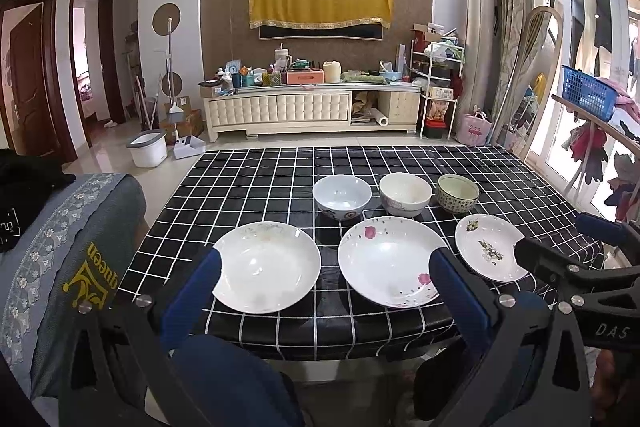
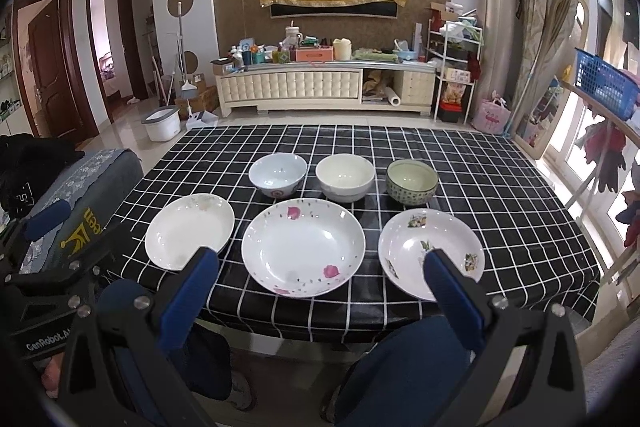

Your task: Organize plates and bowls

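Six pieces of crockery sit on the tabletop [image 2: 500, 195], which is covered in a black cloth with a white grid, in two rows of three toward its near edge. The near row holds plates: a plain white plate [image 2: 188, 230] with a faint pale motif at its far rim on the left, a larger white plate [image 2: 303, 247] with pink petals and small grey specks in the middle, and a white plate [image 2: 430, 251] with small green and yellow floral prints on the right. None of them touch. Behind them stand three upright bowls: a pale blue-white bowl [image 2: 277, 173] with a red mark low on its side, a cream bowl [image 2: 345, 177], and a green patterned bowl [image 2: 412, 182] with a pale inside.

The left gripper [image 1: 326, 277] hangs above the near edge, its blue-padded fingers spread wide and holding nothing. The right gripper [image 2: 320, 277] hangs likewise beside it, fingers wide apart and empty.
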The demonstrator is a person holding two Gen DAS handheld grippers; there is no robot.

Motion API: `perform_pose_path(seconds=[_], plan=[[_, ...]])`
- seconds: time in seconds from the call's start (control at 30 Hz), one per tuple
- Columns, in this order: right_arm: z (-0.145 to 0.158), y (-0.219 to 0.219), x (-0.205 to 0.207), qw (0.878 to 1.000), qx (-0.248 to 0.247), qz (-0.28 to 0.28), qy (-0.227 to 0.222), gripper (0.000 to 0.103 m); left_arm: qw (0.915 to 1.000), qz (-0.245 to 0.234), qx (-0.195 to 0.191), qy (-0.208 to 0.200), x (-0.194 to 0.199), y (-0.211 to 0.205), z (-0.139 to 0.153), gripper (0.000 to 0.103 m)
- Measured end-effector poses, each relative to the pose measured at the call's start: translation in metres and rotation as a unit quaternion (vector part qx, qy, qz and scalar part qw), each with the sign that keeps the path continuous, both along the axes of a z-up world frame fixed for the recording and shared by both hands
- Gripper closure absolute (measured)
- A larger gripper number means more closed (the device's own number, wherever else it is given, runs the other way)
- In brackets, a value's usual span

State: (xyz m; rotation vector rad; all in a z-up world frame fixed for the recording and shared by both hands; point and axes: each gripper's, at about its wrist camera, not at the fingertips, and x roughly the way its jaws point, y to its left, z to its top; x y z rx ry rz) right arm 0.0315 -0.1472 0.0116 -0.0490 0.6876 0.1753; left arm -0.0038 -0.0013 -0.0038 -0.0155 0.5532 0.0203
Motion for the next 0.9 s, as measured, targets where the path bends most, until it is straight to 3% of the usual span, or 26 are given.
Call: perform_pose_path(seconds=[0.9], plan=[[-0.0031, -0.0011, 0.0007, 1.000, 0.003, 0.003, 0.005, 0.000, 1.0000, 0.000, 0.002, 0.005, 0.0011, 0.0004, -0.0027, 0.000]])
